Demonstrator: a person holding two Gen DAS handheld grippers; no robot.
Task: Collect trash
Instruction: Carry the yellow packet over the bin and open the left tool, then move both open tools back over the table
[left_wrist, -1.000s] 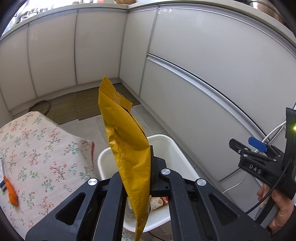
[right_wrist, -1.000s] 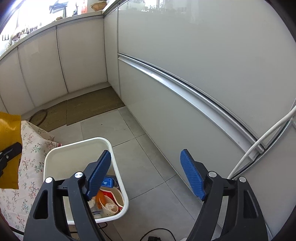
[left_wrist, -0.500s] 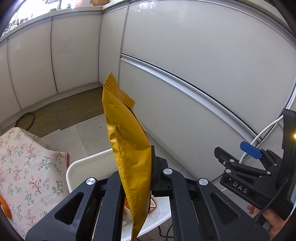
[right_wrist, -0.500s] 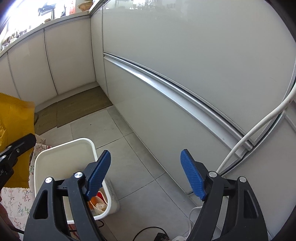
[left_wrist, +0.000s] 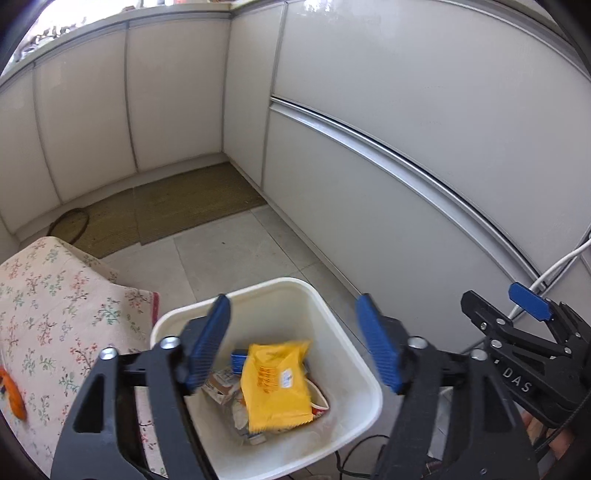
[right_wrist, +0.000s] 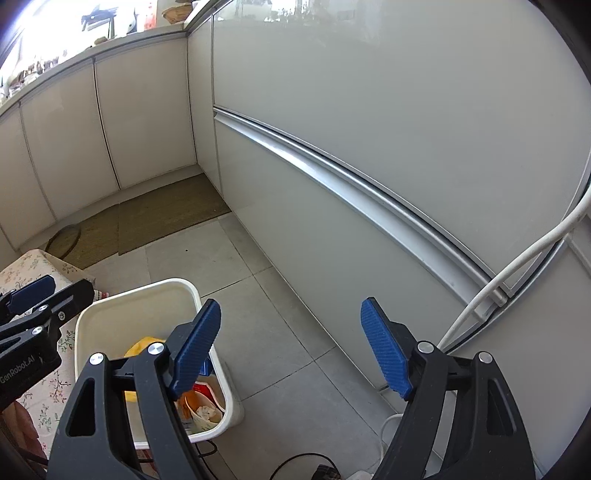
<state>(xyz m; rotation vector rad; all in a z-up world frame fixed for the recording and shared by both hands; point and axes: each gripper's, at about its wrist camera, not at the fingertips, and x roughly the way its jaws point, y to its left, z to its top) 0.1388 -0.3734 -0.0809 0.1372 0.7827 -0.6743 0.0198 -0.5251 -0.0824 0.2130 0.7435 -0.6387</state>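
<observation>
Yellow foil catches the eye first: the yellow snack packet lies inside the white trash bin, on top of a paper cup and other crumpled wrappers. We hold our left tongs directly above the bin mouth, released and carrying nothing, the blue pads spread wide. Our right tongs hang off to the side over the tiled floor, equally spread and empty. We judge the packet to be very light, thin and crinkly, slippery on its flat faces, so any fresh hold would go best on a crimped end seam, pinched across the thin edge. To our left, the desk with a floral cloth carries an orange scrap at the frame's edge; what it is we cannot tell, but it looks like the likeliest next piece of trash. It would probably handle as lightly as the packet. Little blocks the way: the bin stands just beside the desk, a dark cable trails on the floor by its base, and a white cable runs along the cabinet fronts.
</observation>
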